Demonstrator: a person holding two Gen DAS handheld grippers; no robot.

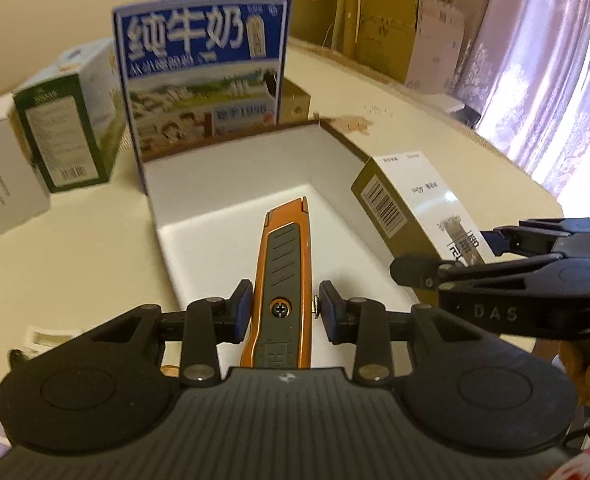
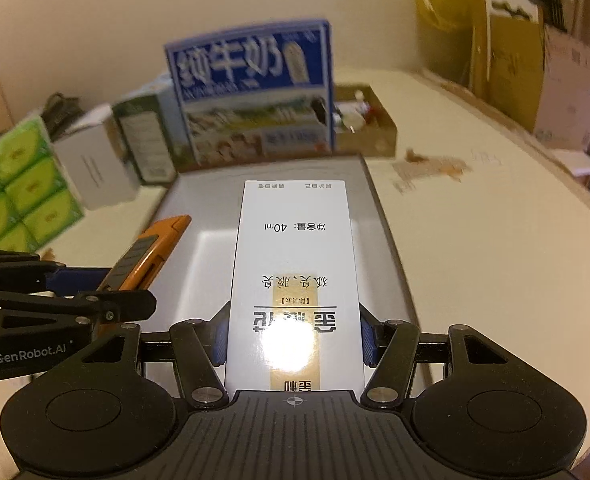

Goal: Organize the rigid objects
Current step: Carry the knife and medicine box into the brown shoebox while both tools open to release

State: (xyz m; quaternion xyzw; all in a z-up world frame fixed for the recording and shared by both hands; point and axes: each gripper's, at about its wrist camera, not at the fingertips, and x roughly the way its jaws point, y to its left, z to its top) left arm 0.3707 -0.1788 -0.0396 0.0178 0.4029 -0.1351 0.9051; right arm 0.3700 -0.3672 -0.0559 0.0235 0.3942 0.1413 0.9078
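Observation:
My left gripper (image 1: 285,308) is shut on an orange and grey utility knife (image 1: 285,248), holding it over the open white tray box (image 1: 215,200). My right gripper (image 2: 294,334) is shut on a white and gold carton (image 2: 295,256), holding it over the right half of the same tray box (image 2: 207,248). In the left wrist view the carton (image 1: 407,204) and right gripper (image 1: 455,256) sit to the right of the knife. In the right wrist view the knife (image 2: 147,254) and left gripper (image 2: 95,284) are at the left.
A blue milk carton panel (image 1: 203,76) stands behind the tray. A green box (image 1: 71,136) and a white box (image 1: 3,184) stand at the left. Green tissue packs (image 2: 19,192) lie far left. A brown open box (image 2: 367,124) and cardboard boxes (image 1: 391,36) are at the back right.

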